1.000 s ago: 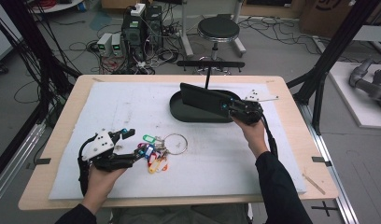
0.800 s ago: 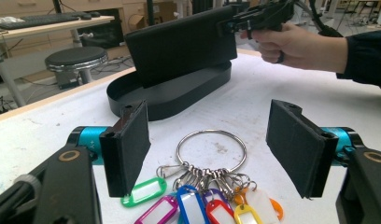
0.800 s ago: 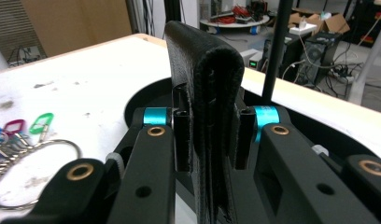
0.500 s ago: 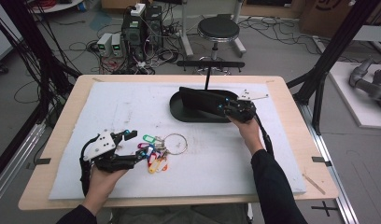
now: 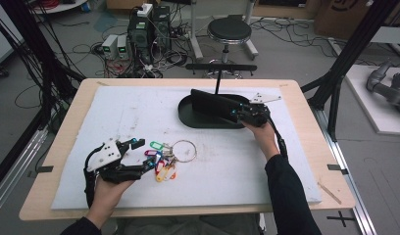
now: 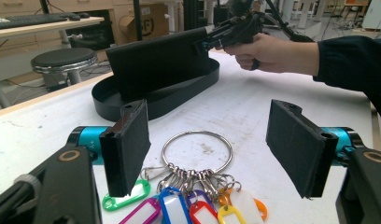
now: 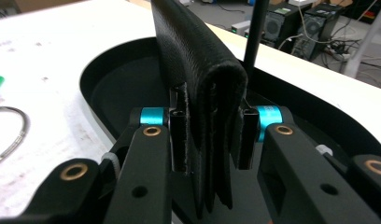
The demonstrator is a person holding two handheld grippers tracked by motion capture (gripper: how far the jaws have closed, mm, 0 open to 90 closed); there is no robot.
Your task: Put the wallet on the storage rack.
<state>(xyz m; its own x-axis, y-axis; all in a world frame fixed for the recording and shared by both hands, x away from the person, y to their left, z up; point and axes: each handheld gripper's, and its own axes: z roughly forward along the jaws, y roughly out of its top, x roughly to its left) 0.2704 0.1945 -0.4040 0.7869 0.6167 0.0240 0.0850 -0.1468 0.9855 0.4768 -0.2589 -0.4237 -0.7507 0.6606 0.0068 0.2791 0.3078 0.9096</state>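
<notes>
A black folded wallet (image 5: 212,104) stands on edge in the black oval tray (image 5: 188,119) at the middle back of the table. My right gripper (image 5: 237,115) is shut on the wallet's right end; in the right gripper view its jaws clamp the folded edge (image 7: 198,60) from both sides. A metal key ring (image 5: 184,150) with several coloured tags (image 5: 159,165) lies on the white mat at the front left. My left gripper (image 5: 143,154) is open just left of the tags. In the left gripper view the ring (image 6: 197,133) and tags (image 6: 179,207) lie between its spread jaws.
A thin black post (image 5: 218,78) with a crossbar rises from the tray's far side. The white mat (image 5: 286,161) covers most of the wooden table (image 5: 306,93). A stool (image 5: 229,30) and computer boxes (image 5: 149,29) stand on the floor beyond the table.
My right gripper has shifted slightly left with the wallet held in it. The left gripper and the key ring have hardly moved.
</notes>
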